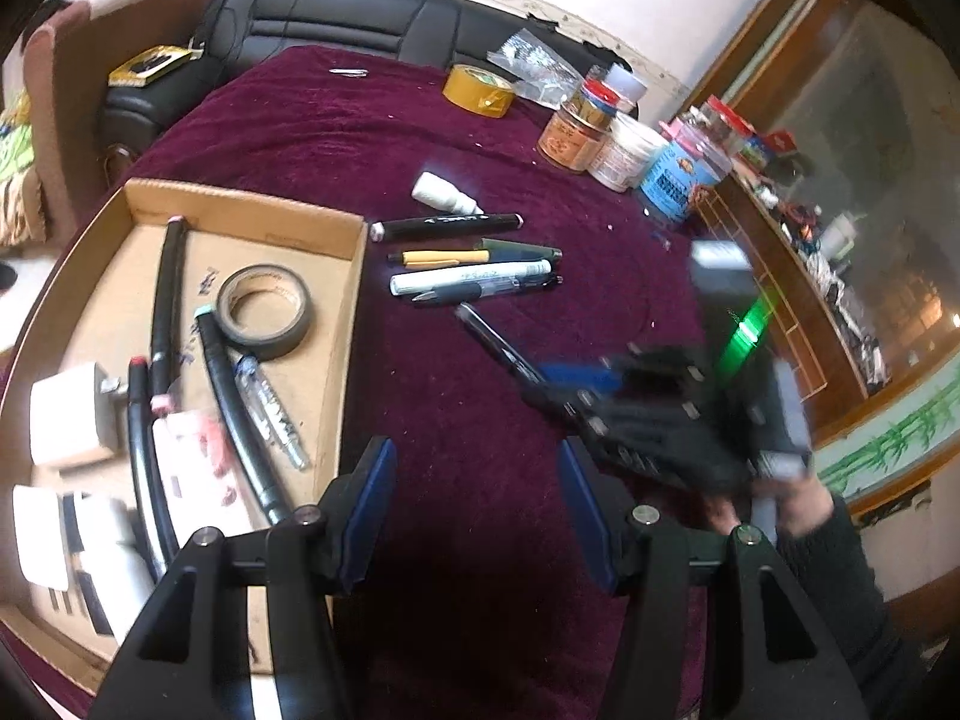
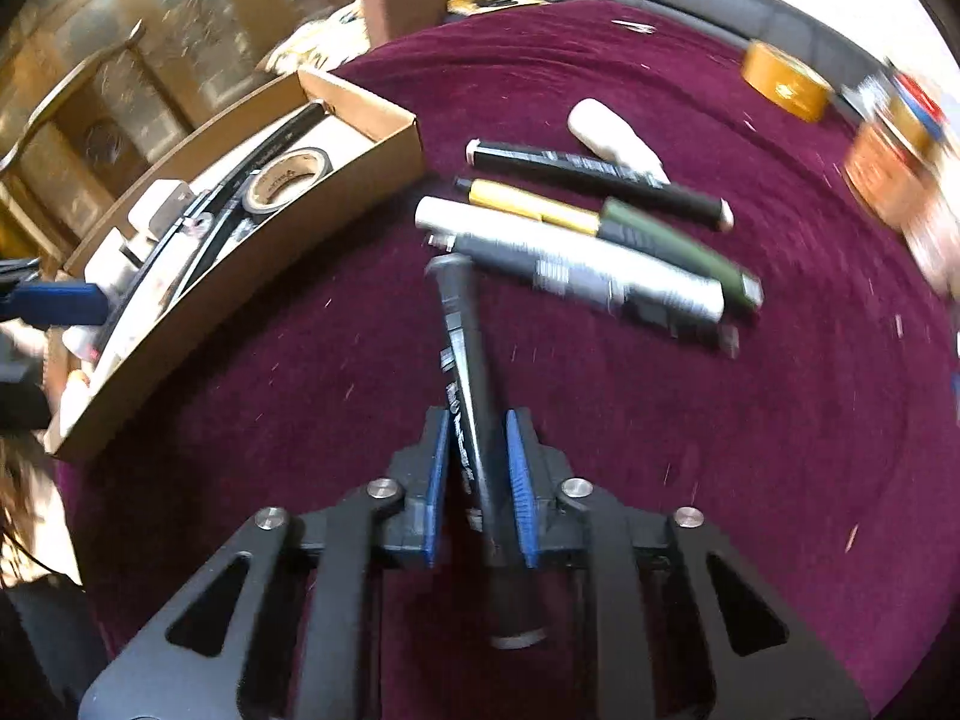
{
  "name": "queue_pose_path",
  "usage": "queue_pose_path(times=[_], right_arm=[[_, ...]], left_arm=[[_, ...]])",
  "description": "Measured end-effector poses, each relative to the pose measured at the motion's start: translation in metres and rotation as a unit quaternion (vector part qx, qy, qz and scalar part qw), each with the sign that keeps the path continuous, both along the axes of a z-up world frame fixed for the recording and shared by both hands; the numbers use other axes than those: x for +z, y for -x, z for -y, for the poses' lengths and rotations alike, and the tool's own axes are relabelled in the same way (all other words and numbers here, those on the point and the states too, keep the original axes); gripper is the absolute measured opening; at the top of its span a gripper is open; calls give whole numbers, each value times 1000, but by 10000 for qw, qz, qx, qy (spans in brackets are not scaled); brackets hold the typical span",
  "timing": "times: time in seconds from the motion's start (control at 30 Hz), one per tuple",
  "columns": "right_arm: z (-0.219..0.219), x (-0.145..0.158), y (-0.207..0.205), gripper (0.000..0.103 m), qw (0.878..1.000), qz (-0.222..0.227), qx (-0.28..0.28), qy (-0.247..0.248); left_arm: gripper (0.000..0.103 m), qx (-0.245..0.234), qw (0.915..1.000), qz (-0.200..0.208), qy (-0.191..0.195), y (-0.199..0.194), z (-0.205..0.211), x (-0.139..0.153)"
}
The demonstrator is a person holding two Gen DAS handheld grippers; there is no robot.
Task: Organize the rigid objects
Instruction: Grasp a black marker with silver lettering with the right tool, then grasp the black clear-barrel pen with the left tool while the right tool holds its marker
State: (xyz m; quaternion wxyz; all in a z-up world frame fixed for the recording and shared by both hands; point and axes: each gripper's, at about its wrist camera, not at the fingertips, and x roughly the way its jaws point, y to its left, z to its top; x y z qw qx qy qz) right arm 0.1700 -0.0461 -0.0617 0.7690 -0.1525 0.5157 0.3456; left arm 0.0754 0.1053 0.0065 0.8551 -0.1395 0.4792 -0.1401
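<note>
A plush, matt maroon cloth (image 1: 336, 138) covers the table. The box (image 1: 354, 252) is plain brown cardboard. The pens (image 2: 576, 252) look like smooth plastic, the sofa (image 1: 336, 18) like glossy black leather, and the gripper pads (image 2: 522, 480) are ribbed blue.

You have five pens and markers loose on the surface (image 1: 312, 138): a black marker (image 1: 445, 224), a yellow-and-green pen (image 1: 480, 253), a white marker (image 1: 471, 276), a dark pen (image 1: 489, 290) against it, and one black pen (image 2: 465, 372) set apart. Two tape rolls: one grey (image 1: 264, 311) in your cardboard box (image 1: 354, 276), one yellow (image 1: 479, 90). One white bottle (image 1: 444, 192)
</note>
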Motion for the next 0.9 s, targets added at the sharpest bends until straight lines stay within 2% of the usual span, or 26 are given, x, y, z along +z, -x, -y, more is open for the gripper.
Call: queue_pose_path(times=[0.1,0.2,0.27,0.3,0.37,0.4,0.53,0.6,0.73,0.8,0.9], right_arm=[[33,1,22,17,9965,-187,-705,-418],[68,-1,21,16,9854,-281,-1471,-812],[95,1,16,16,9732,-56,-2133,-861],[108,-1,15,16,9656,-70,-2371,-1064],[125,-7,18,16,9526,-193,-2577,-1602],[128,-7,20,16,9503,-215,-2612,-1680],[119,-3,23,16,9555,15,-2579,-1428],[110,-3,24,16,9568,55,-2562,-1373],[123,-10,6,16,9552,-27,-2585,-1442],[123,-10,6,16,9553,-34,-2590,-1427],[121,-10,5,16,9561,-17,-2591,-1367]], left_arm=[[56,-258,9993,-28,-286,-20,18,-3],[56,-519,9966,-76,-629,-46,38,-7],[56,-729,9928,-128,-938,-63,54,-13],[56,-841,9889,-104,-1218,-72,64,-16],[56,-992,9813,-54,-1646,-85,80,-24],[56,-1136,9766,-36,-1827,-93,88,-29],[56,-1484,9587,66,-2427,-120,112,-48],[56,-1562,9540,20,-2559,-133,116,-57],[56,-1577,9509,33,-2662,-147,117,-65],[56,-1558,9560,-48,-2485,-150,112,-64],[56,-1707,9592,-110,-2252,-147,112,-59]])
